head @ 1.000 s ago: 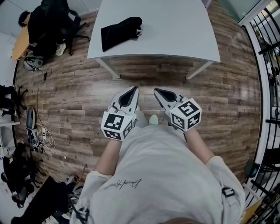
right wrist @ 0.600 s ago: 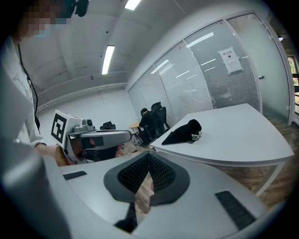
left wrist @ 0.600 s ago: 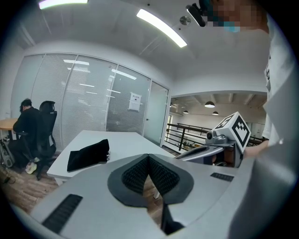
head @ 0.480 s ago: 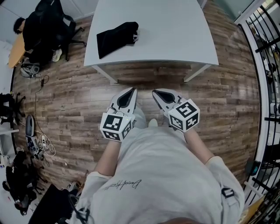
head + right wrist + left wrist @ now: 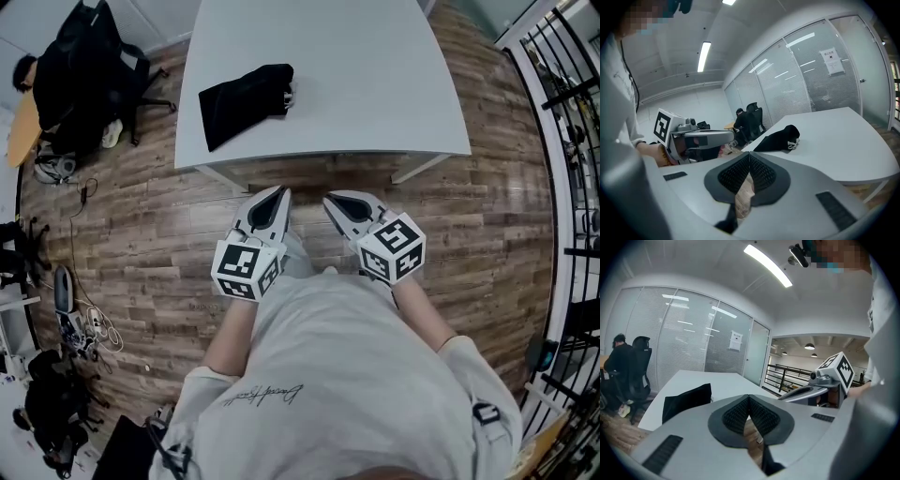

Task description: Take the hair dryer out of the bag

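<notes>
A black cloth bag [image 5: 246,99] lies on the left part of the white table [image 5: 375,75], with a pale cord end at its right opening; the hair dryer itself is hidden inside. The bag [image 5: 686,401] also shows in the left gripper view, and the bag [image 5: 778,138] in the right gripper view. My left gripper [image 5: 277,191] and right gripper [image 5: 327,199] are held side by side over the wooden floor, just short of the table's near edge. Both are shut with nothing between their jaws.
A person in black sits on an office chair [image 5: 80,75] at the far left beside a wooden desk [image 5: 21,122]. Cables and bags [image 5: 66,300] lie on the floor at left. A black railing [image 5: 567,112] runs along the right. Glass partitions [image 5: 684,333] stand behind the table.
Both grippers have come forward together toward the table, whose near edge now lies closer to their tips. Their jaws stayed shut.
</notes>
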The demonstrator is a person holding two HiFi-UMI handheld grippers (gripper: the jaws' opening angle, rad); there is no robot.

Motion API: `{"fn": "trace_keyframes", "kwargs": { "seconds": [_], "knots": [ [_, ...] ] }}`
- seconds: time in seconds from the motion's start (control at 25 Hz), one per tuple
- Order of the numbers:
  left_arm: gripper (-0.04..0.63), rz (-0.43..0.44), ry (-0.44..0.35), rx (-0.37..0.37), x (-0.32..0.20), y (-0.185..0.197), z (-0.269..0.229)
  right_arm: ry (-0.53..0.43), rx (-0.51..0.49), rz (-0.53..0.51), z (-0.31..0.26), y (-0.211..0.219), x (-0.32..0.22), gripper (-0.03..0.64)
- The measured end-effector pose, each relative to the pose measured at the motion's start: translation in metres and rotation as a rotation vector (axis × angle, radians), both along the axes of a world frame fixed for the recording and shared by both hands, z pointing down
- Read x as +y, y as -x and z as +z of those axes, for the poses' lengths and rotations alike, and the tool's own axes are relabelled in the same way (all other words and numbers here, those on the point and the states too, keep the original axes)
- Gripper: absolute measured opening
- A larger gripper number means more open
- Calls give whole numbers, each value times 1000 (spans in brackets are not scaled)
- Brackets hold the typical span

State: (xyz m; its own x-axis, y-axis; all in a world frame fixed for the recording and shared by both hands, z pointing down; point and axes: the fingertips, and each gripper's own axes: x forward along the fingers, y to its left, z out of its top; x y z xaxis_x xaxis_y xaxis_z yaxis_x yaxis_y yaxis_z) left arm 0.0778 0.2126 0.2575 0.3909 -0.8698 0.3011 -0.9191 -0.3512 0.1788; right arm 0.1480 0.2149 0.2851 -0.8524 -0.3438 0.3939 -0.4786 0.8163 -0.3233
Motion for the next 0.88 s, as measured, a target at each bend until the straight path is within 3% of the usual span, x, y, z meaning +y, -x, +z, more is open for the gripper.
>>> {"fn": "trace_keyframes", "kwargs": {
  "seconds": [0.88],
  "knots": [
    [12,111,-17,10,-148,96,-5,-14,16,106,-5,89,-147,25]
  ]
}}
